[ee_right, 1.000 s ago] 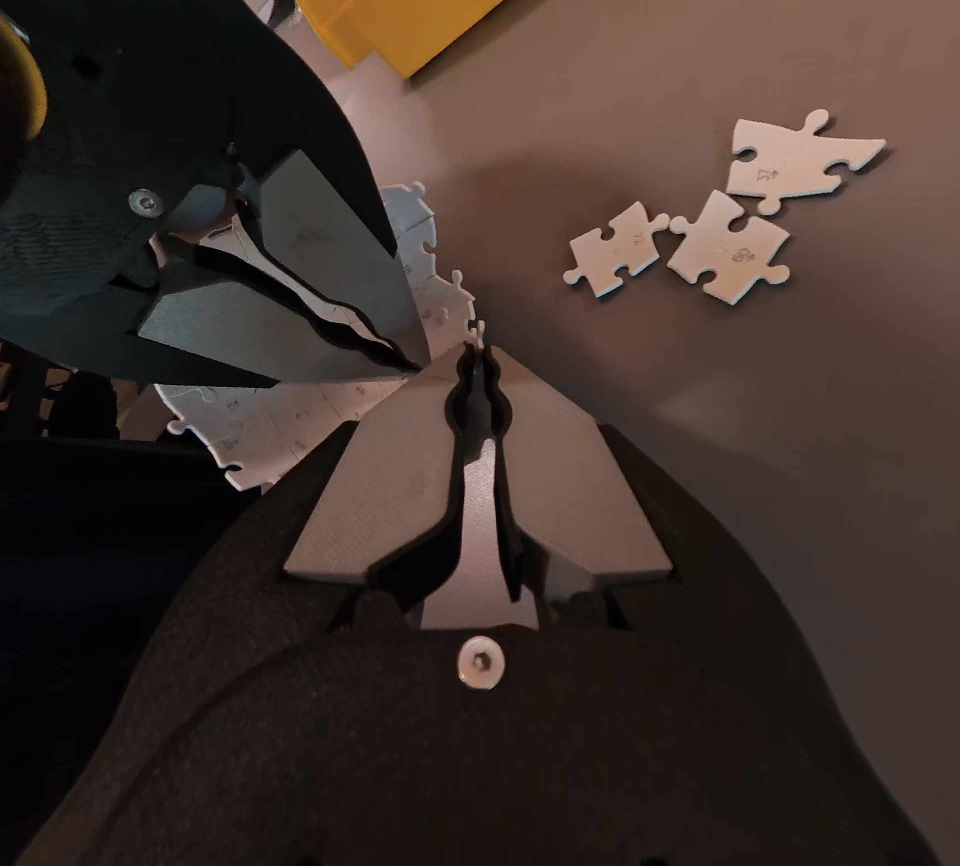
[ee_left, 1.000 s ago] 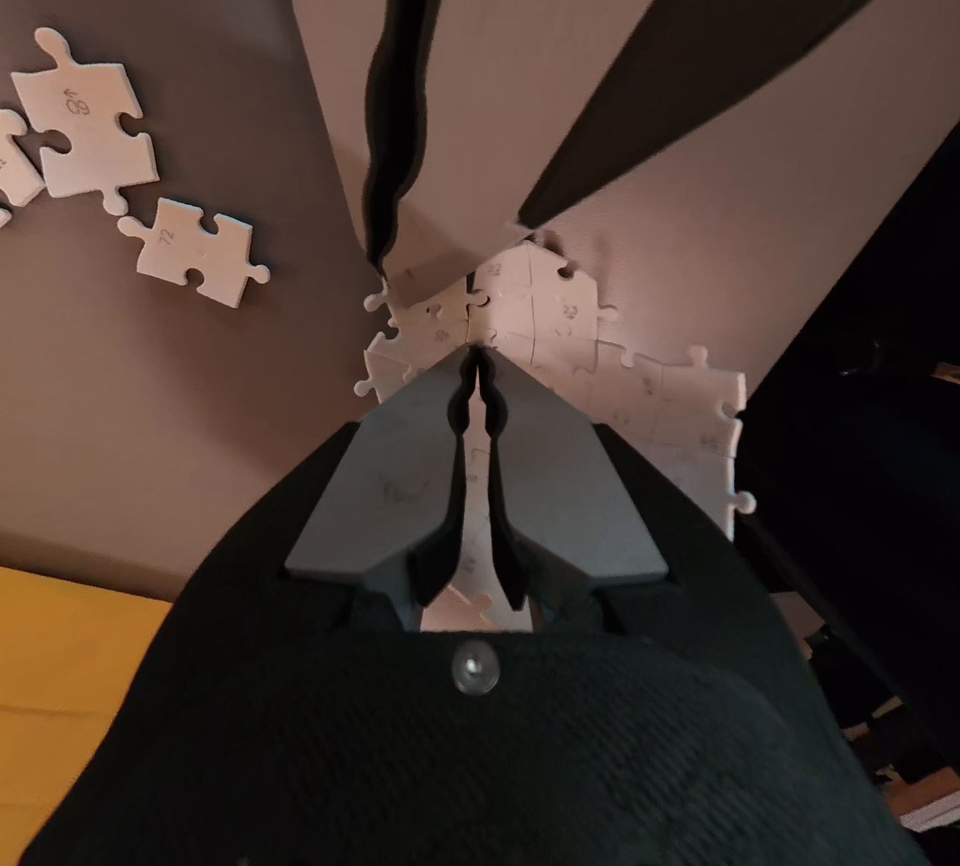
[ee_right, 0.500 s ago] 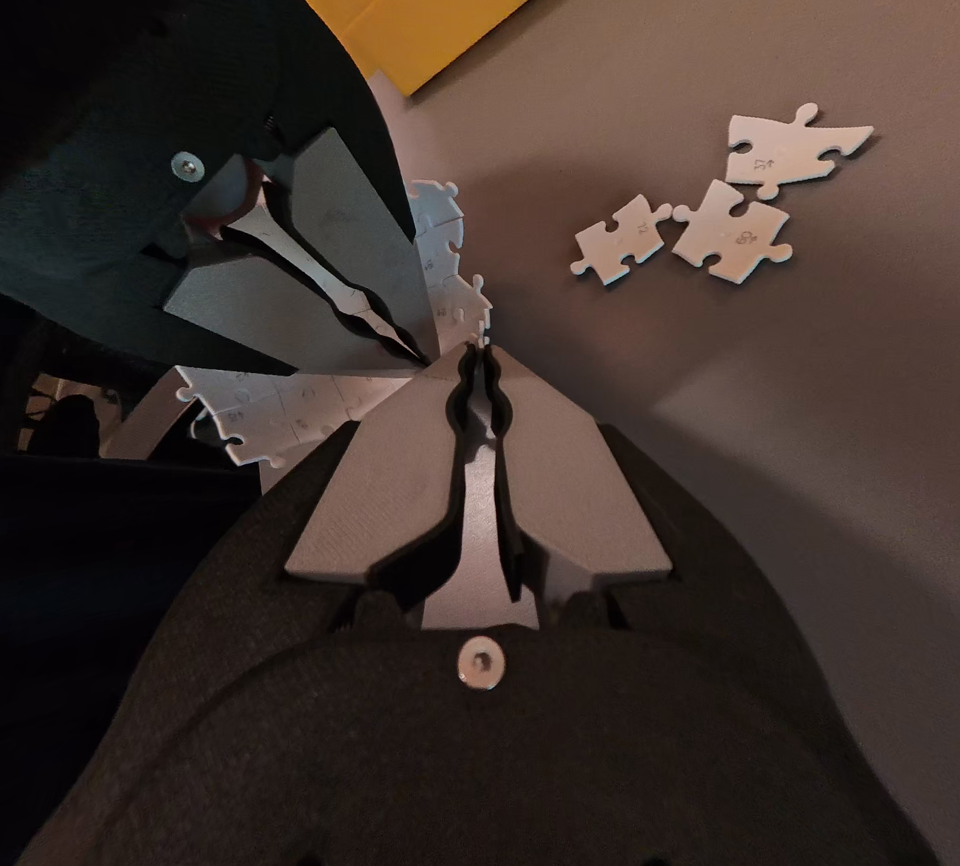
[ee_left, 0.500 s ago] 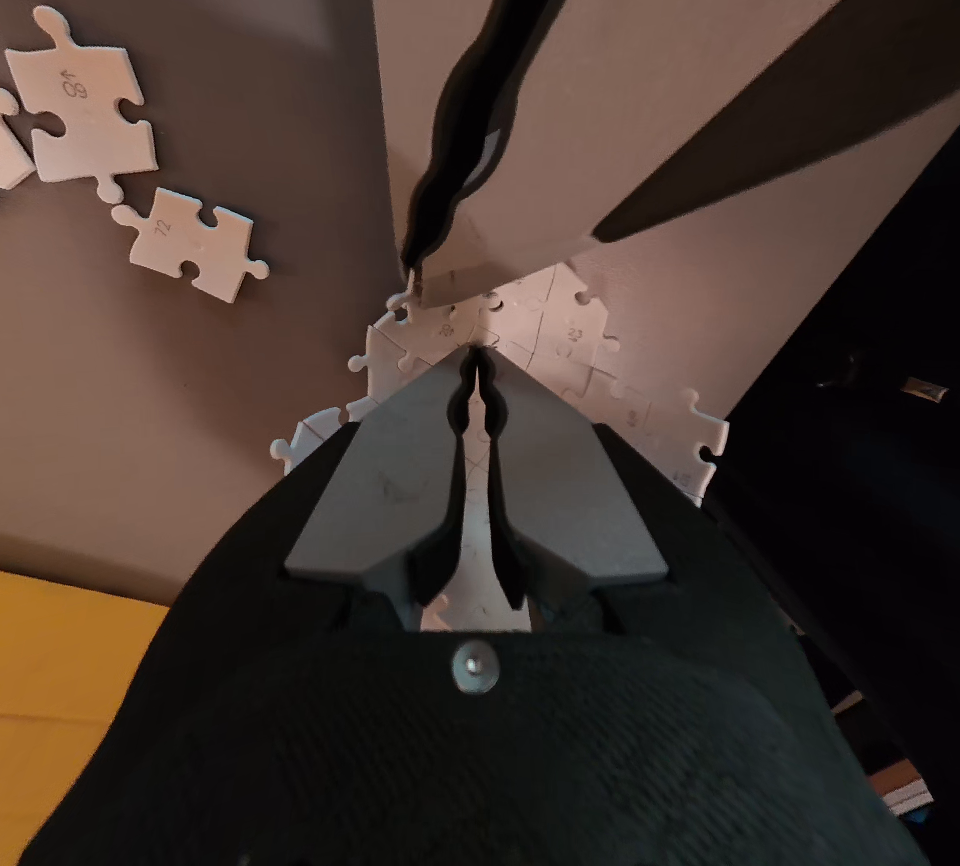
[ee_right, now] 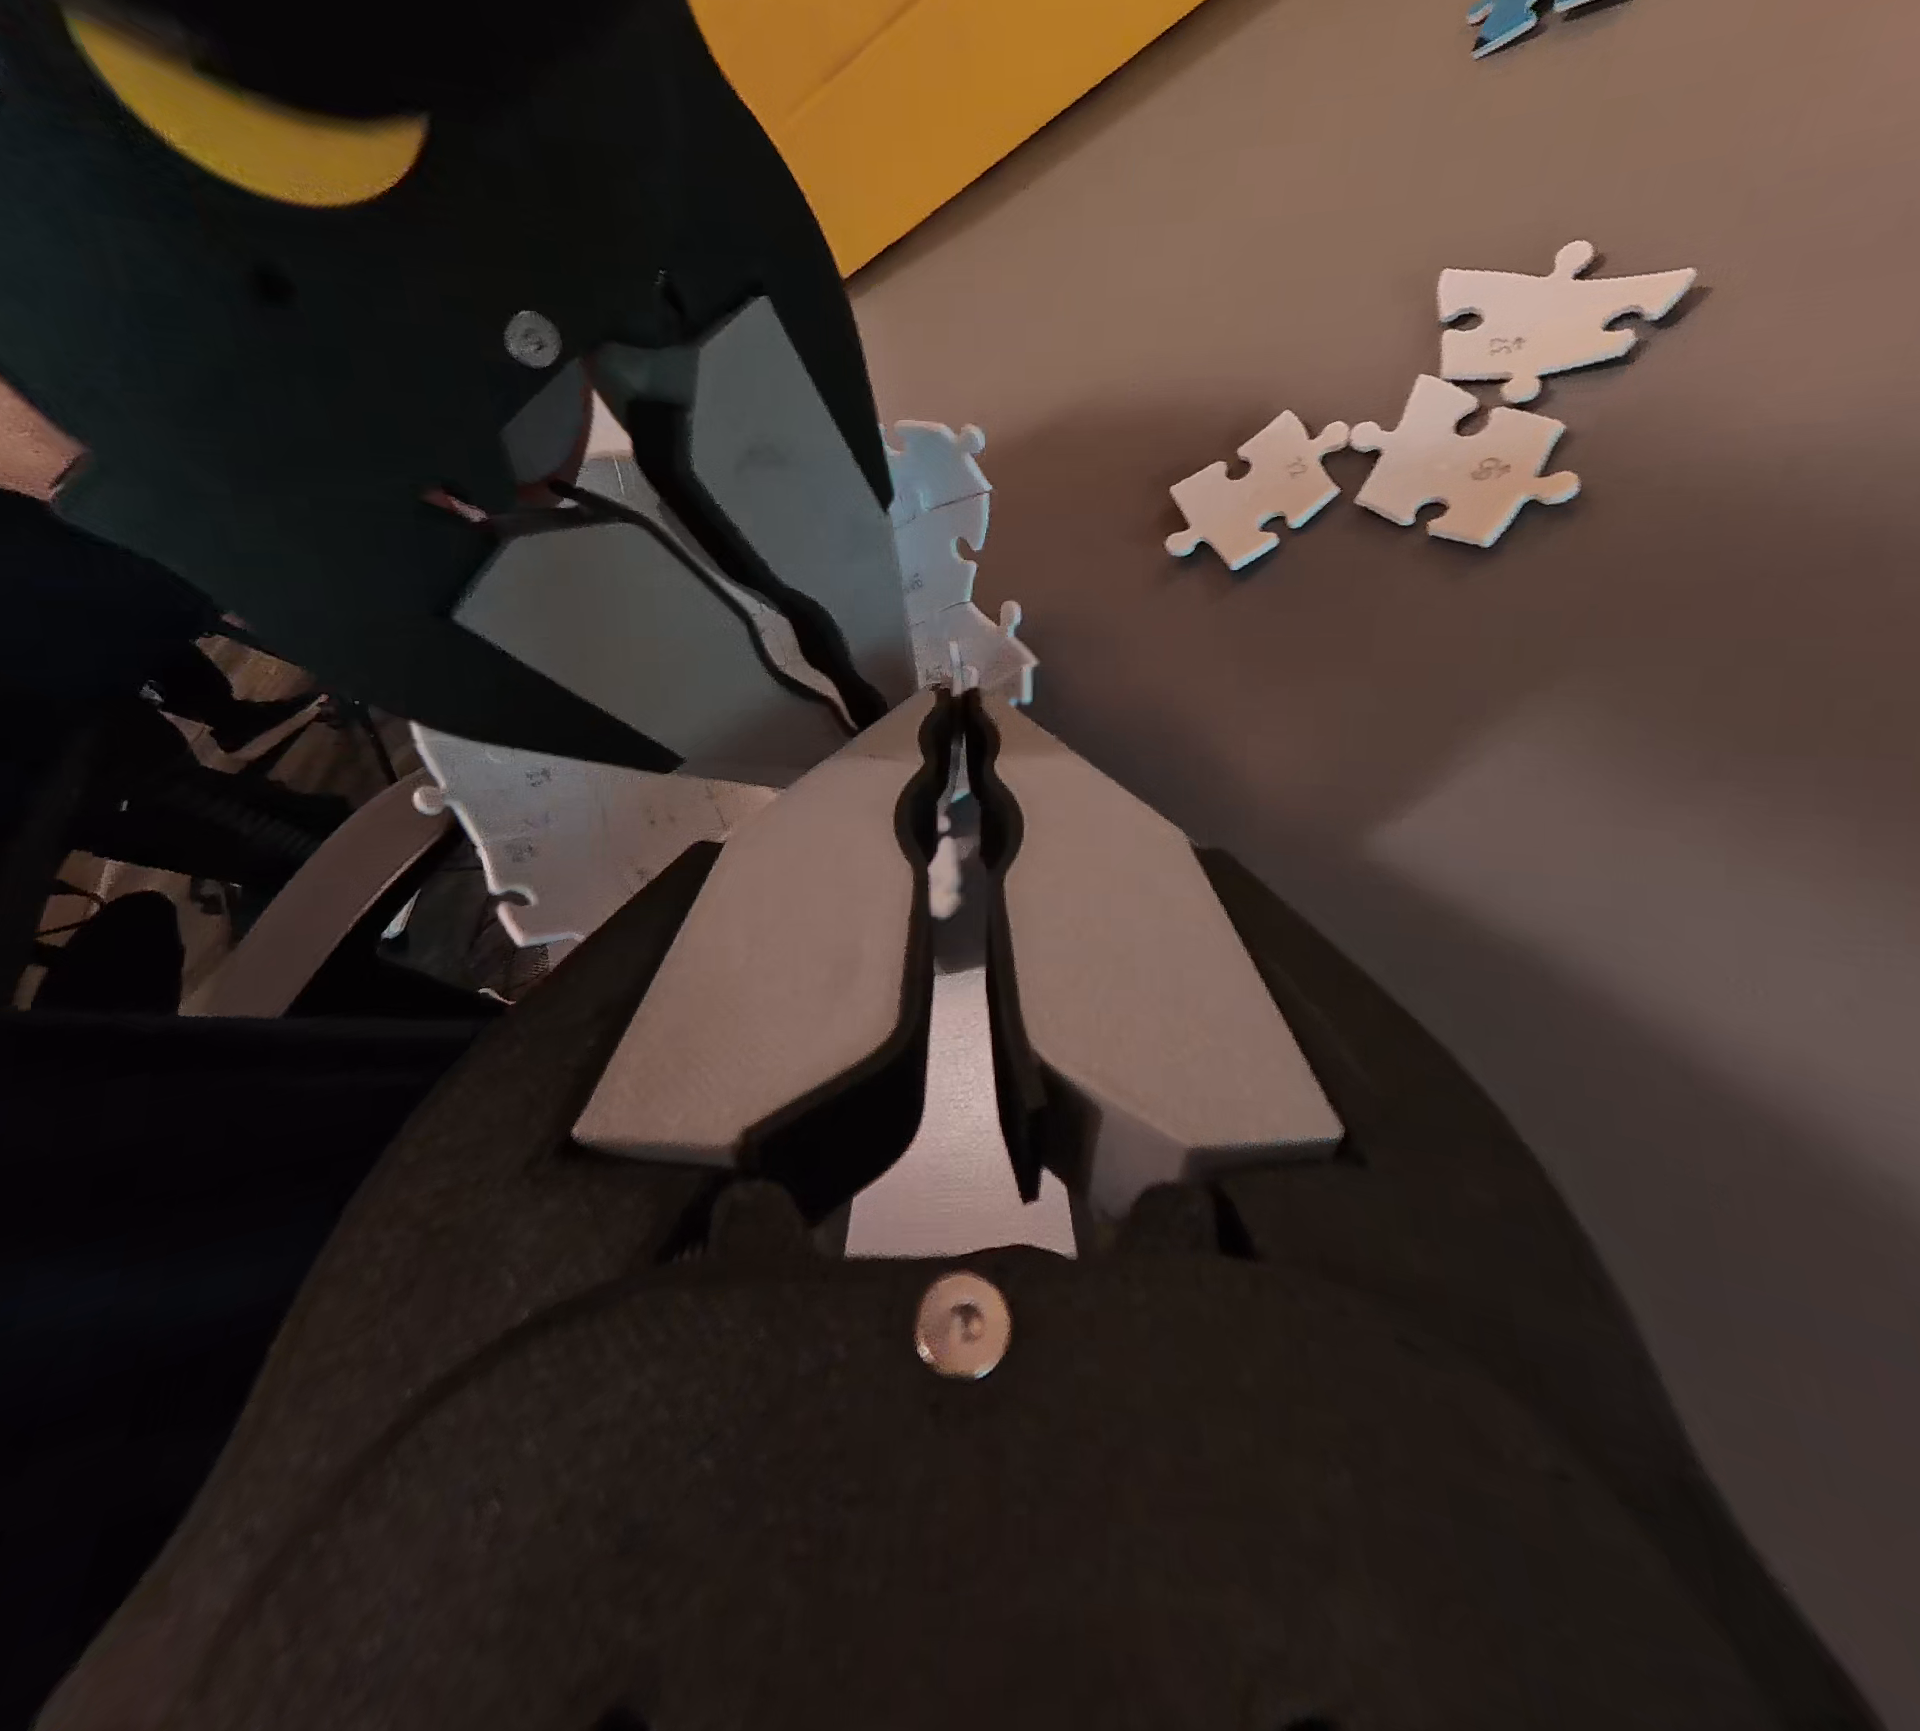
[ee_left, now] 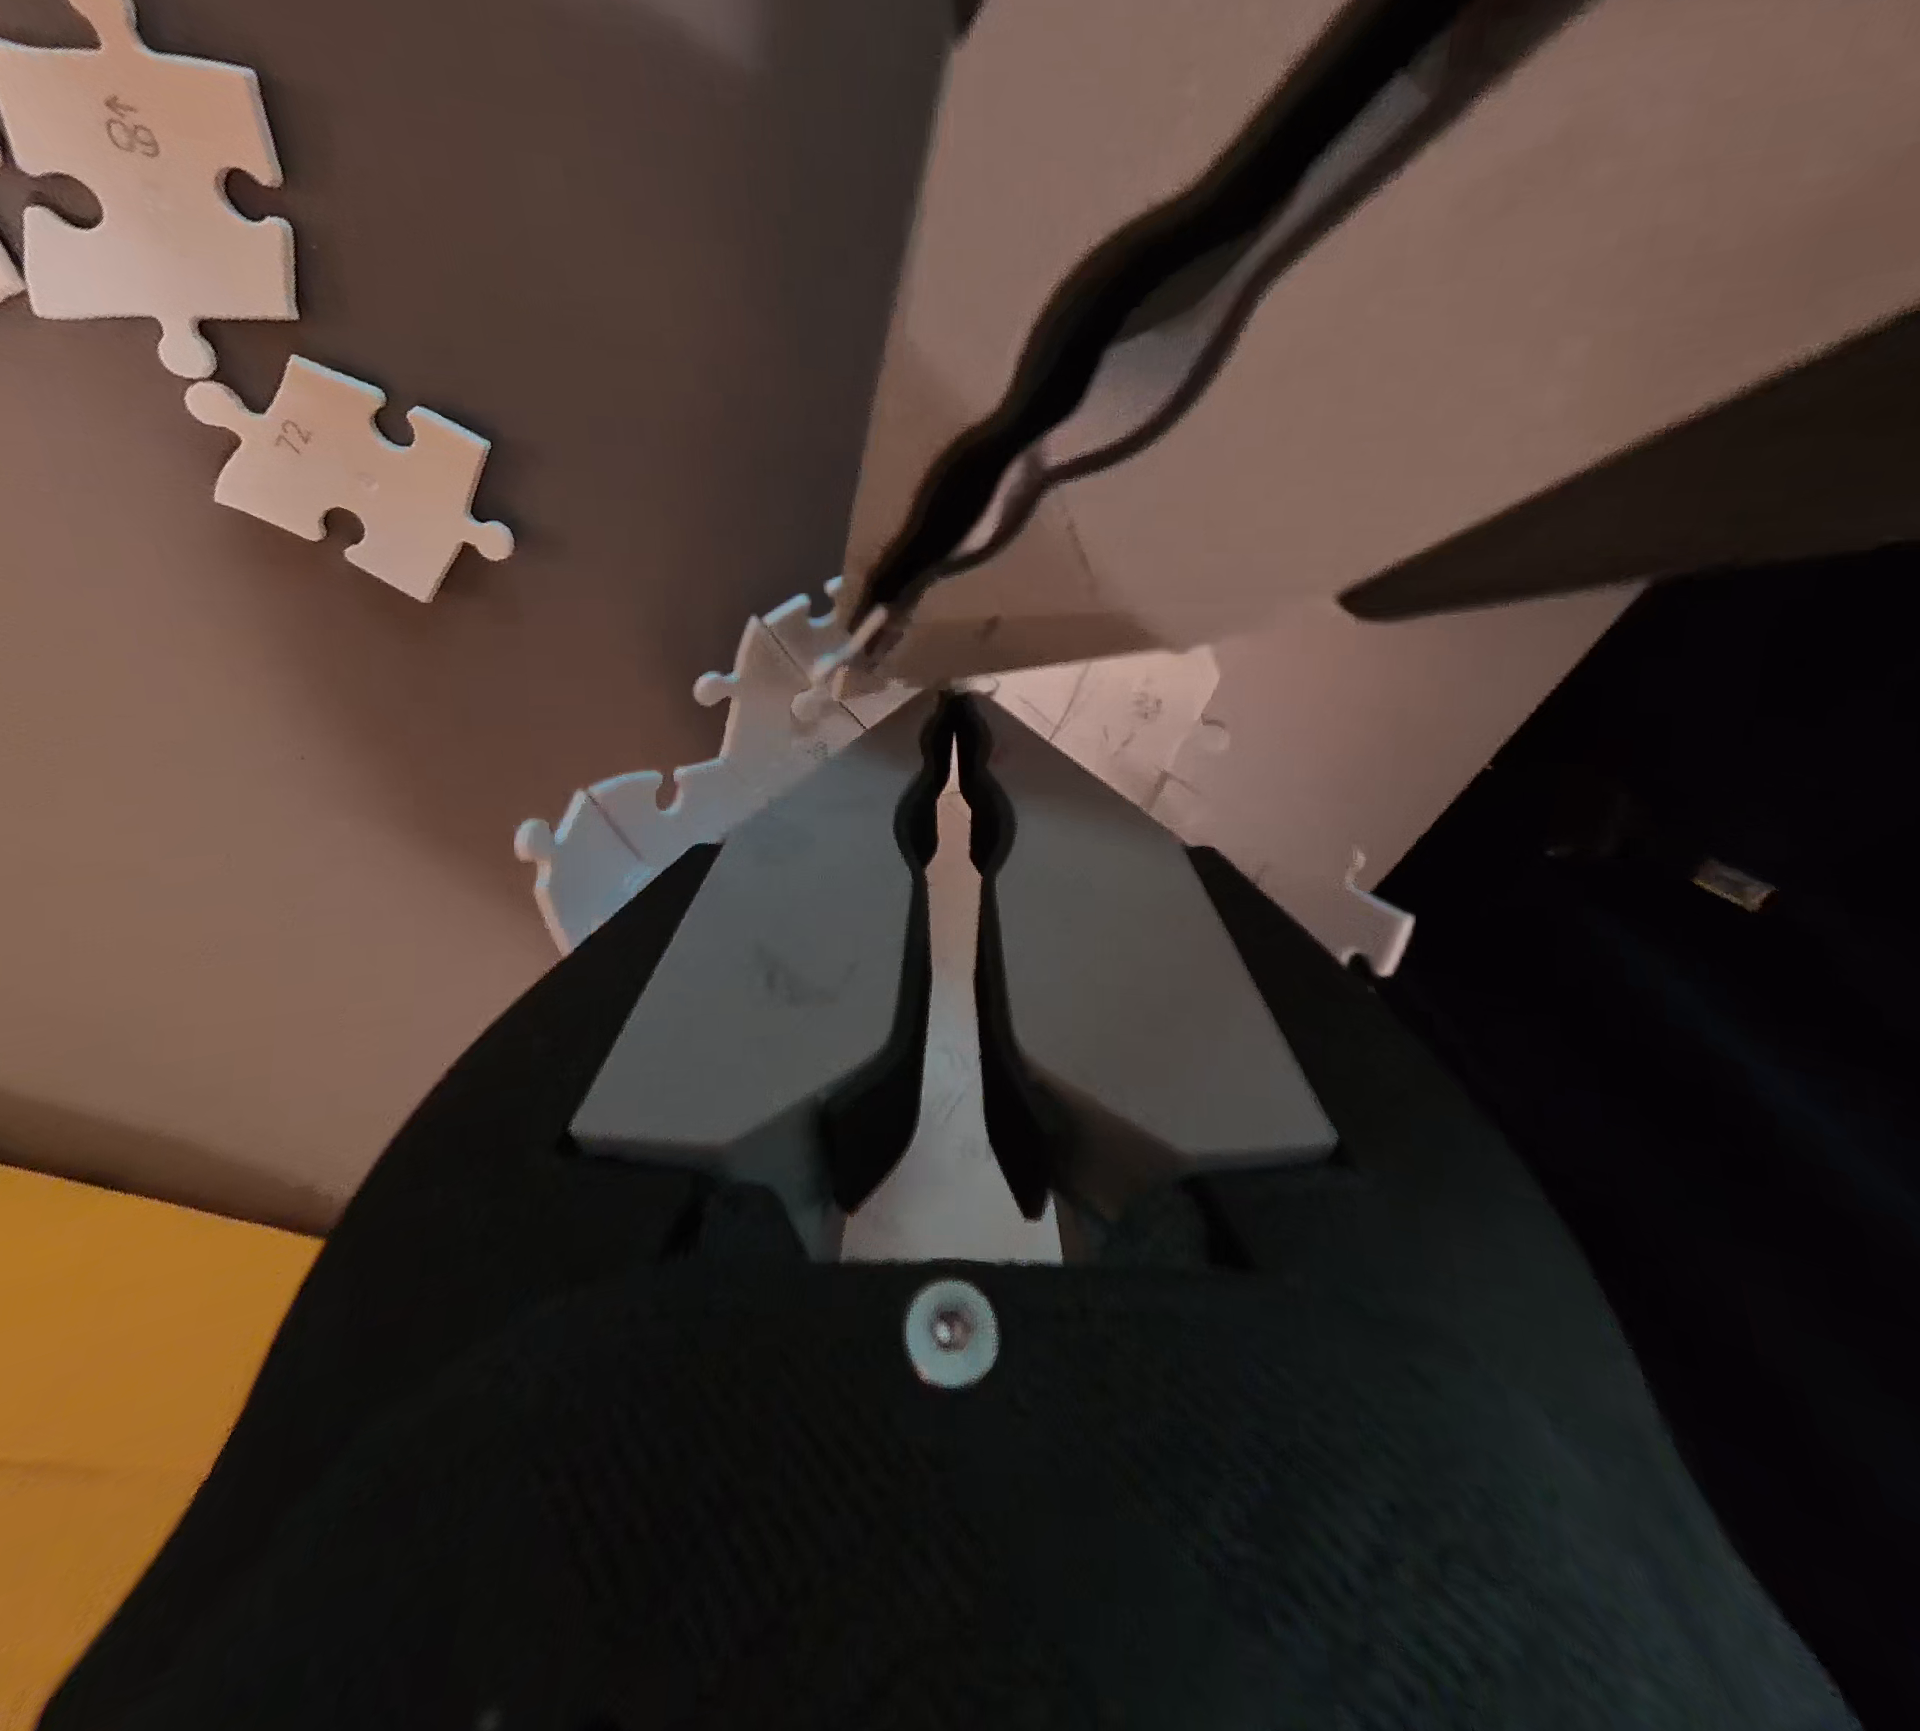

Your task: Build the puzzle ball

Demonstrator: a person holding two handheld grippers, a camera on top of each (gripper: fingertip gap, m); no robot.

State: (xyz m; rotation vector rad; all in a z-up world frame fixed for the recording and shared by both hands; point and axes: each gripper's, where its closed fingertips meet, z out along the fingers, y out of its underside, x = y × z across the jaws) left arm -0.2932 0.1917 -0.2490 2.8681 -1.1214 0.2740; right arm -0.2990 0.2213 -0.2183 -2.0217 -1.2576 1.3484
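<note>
left tongs point(ee_left: 954, 717): pressed together, pinching the curved shell of joined pieces point(ee_left: 769, 715), held up off the grey worktop point(ee_left: 312, 798)
right tongs point(ee_right: 954, 694): clamped on a thin white piece point(ee_right: 951, 673) at the shell's edge
change: shell rotated since a second ago, so reckon they were lining up a joint
loose pieces point(ee_right: 1257, 486): flat, matte white, knobby, lying well apart
</note>
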